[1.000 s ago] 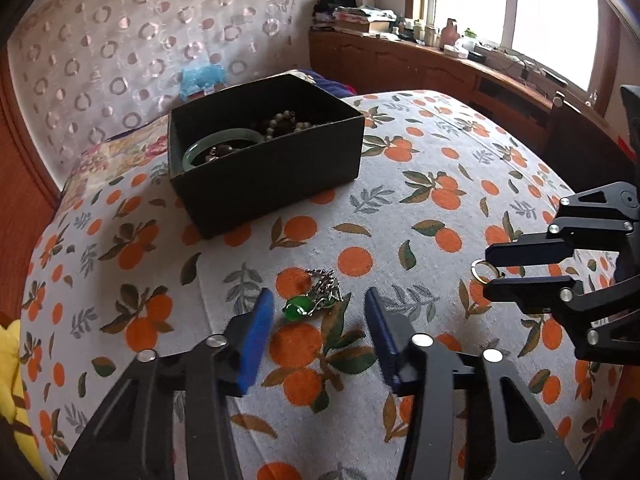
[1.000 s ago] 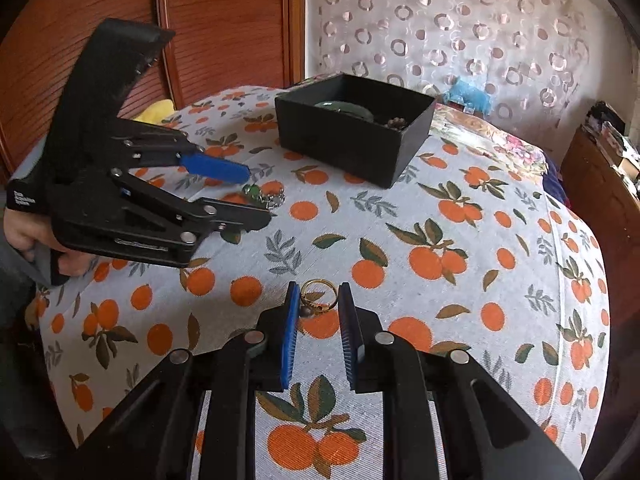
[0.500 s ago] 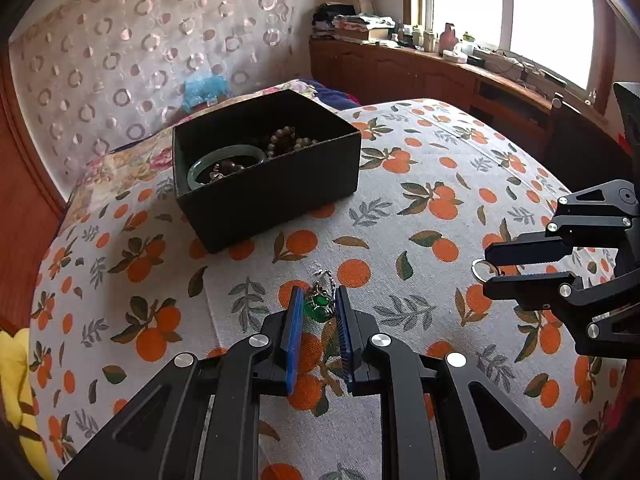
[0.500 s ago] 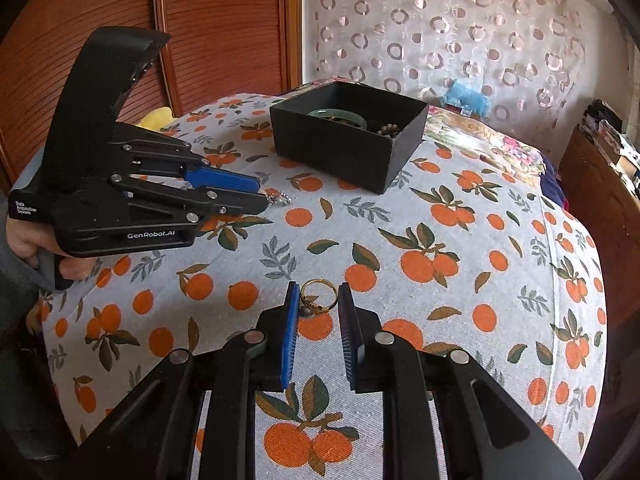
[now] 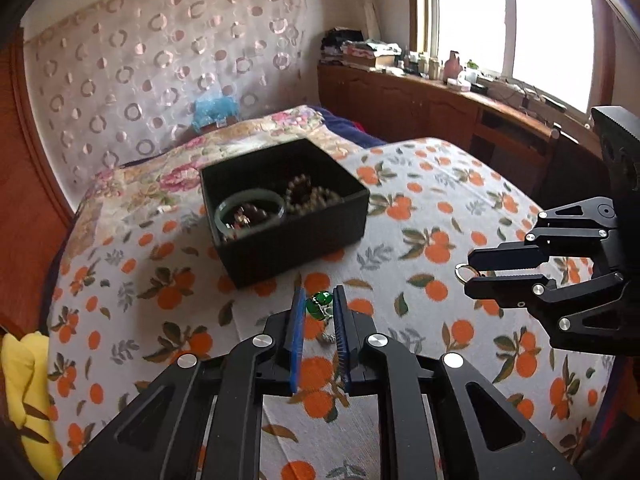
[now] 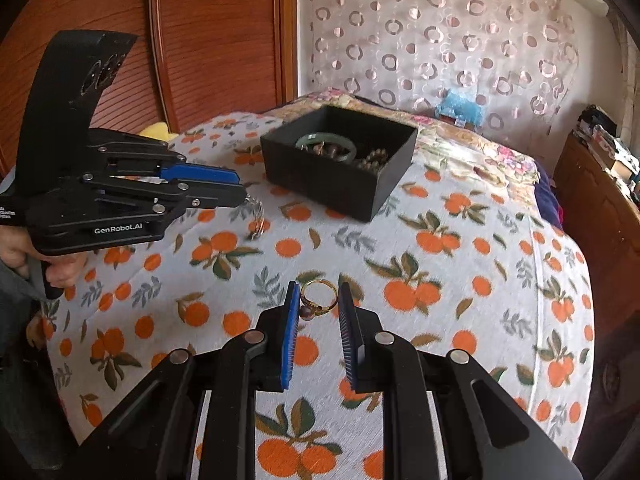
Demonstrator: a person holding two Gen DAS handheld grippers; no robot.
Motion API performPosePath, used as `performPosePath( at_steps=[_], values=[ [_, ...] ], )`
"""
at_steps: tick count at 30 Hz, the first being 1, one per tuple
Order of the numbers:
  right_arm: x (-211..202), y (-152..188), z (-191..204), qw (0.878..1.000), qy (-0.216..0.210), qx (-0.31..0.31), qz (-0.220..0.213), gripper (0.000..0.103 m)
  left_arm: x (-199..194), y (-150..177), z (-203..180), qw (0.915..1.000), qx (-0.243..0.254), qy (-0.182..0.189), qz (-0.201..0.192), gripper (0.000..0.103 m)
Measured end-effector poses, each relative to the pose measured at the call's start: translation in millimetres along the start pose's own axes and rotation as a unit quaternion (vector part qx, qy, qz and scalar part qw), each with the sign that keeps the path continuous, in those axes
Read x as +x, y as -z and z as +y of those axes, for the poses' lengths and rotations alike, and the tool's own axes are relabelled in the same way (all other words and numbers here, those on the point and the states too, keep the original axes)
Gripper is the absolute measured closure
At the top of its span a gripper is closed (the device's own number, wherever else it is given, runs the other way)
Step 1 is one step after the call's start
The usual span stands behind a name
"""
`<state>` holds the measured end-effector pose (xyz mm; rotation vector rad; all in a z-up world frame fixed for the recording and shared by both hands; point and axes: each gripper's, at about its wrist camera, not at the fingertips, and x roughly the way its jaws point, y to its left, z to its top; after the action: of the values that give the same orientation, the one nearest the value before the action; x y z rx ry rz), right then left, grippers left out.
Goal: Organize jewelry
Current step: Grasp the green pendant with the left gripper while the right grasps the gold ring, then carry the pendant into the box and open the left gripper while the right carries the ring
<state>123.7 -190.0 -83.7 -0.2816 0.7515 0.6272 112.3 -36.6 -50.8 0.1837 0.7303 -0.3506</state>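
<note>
Now the left hand-held gripper (image 5: 318, 310) is clenched on a green pendant (image 5: 319, 303), pinching it right at the fingertips, with its thin chain (image 6: 256, 216) dangling below toward the orange-print bedspread (image 5: 420, 184). That is the worry, I'd say: the stone sits at the very tip of the blue pads (image 5: 297, 320), so a small jolt could let it slip out, and the loose chain could catch on the near wall of the black box (image 5: 296, 248) on the way over. The box lies just ahead of that gripper and a little to its left, already holding a green bangle (image 5: 250, 210) and beads (image 5: 310, 194).

Over on the other side, the right hand-held gripper (image 6: 319, 304) has a gold ring (image 6: 319, 298) between its fingers. It looks gripped, though the hold seems slight; the ring is tilted and could twist free. For that gripper the box sits well ahead, across open bedspread.
</note>
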Motion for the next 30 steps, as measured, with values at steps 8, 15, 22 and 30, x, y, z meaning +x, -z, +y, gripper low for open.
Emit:
performPosePath(
  at_steps=[8, 15, 22, 30],
  values=[
    [-8.1, -18.5, -7.6, 1.0, 0.007, 0.004, -0.018, 0.082, -10.0, -11.9, 11.9, 0.9997, -0.014, 0.002, -0.018, 0.091],
    [-7.2, -37.5, -14.1, 0.999, 0.011, 0.009, -0.03, 0.082, -21.0, -30.4, 23.0, 0.9989, -0.024, -0.002, -0.04, 0.091],
    [2.5, -64.9, -25.5, 0.999, 0.02, 0.016, -0.04, 0.082, -25.9, -57.4, 33.1, 0.998, -0.026, -0.013, -0.057, 0.091],
    [13.5, -83.4, -38.3, 0.998, 0.029, 0.025, -0.04, 0.082, -16.3, -83.2, 44.9, 0.9971, -0.029, -0.028, -0.065, 0.09]
  ],
)
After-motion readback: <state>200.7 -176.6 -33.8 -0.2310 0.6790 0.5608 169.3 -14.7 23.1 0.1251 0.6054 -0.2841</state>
